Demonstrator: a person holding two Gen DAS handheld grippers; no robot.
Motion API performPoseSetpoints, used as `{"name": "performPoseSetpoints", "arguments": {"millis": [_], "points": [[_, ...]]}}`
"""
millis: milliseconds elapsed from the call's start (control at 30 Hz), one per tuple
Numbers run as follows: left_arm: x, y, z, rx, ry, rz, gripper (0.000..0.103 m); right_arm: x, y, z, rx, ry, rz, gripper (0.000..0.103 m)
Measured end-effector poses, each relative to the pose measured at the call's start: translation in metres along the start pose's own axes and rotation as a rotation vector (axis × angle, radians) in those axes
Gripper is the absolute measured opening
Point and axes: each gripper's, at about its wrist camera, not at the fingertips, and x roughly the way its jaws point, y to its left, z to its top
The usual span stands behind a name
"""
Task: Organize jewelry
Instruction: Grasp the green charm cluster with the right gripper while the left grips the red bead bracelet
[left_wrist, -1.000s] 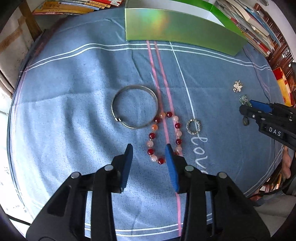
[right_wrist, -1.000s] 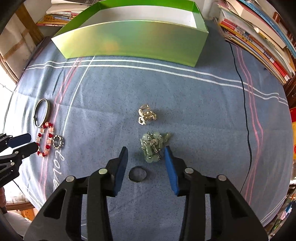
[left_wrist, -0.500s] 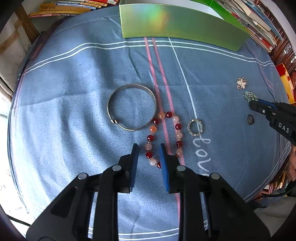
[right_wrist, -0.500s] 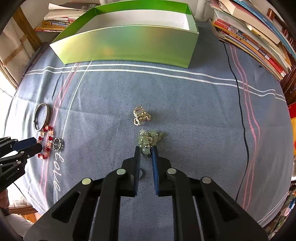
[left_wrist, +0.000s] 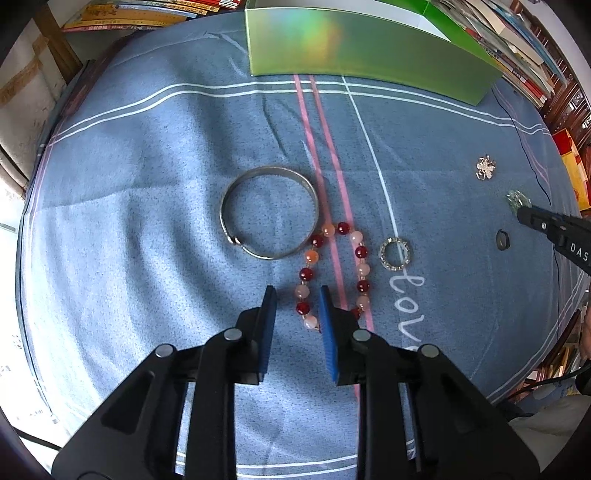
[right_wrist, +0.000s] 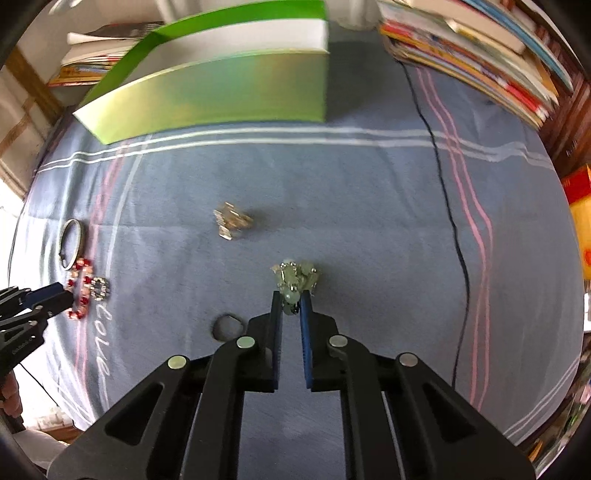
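My left gripper points down at a bracelet of red and pink beads on the blue cloth. Its fingers stand a narrow gap apart around the bracelet's left strand, and the pads do not touch the beads. A silver bangle lies just left of the bracelet, and a rhinestone ring just right of it. My right gripper is closing, its jaws pinched on a cluster of pale green beads. The gold charm and the dark ring lie left of it.
An open green box stands at the back of the table. Stacked books line the right side, and more lie behind the box. A thin black cable runs down the cloth at the right.
Both grippers narrowed. The right one closed on the green bead cluster and carried it to the right, away from the dark ring. The left one barely moved, and the bracelet stayed put.
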Motion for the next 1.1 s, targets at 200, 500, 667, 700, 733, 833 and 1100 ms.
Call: {"name": "performPoseSetpoints", "arguments": {"millis": [200, 500, 667, 700, 733, 833, 1100], "points": [[-0.002, 0.006, 0.000, -0.011, 0.002, 0.005, 0.031, -0.006, -0.019, -0.009, 0.057, 0.001, -0.014, 0.024], [-0.003, 0.015, -0.001, -0.016, 0.008, 0.000, 0.031, -0.010, -0.023, -0.008, 0.077, 0.009, -0.026, 0.026], [-0.004, 0.013, -0.001, -0.012, 0.010, 0.008, 0.032, -0.013, -0.016, -0.003, 0.069, 0.006, -0.030, 0.032], [-0.003, 0.011, 0.000, -0.009, 0.010, 0.008, 0.032, -0.014, -0.015, -0.003, 0.069, 0.005, -0.031, 0.032], [-0.003, 0.008, 0.001, -0.005, 0.011, 0.008, 0.033, -0.015, -0.015, -0.002, 0.069, 0.004, -0.031, 0.032], [-0.002, -0.001, 0.004, 0.018, 0.006, 0.024, 0.034, -0.016, -0.011, -0.001, 0.072, 0.006, -0.038, 0.032], [0.003, -0.022, 0.005, 0.054, 0.009, 0.052, 0.045, -0.006, -0.008, -0.003, 0.047, 0.039, -0.029, 0.042]]}}
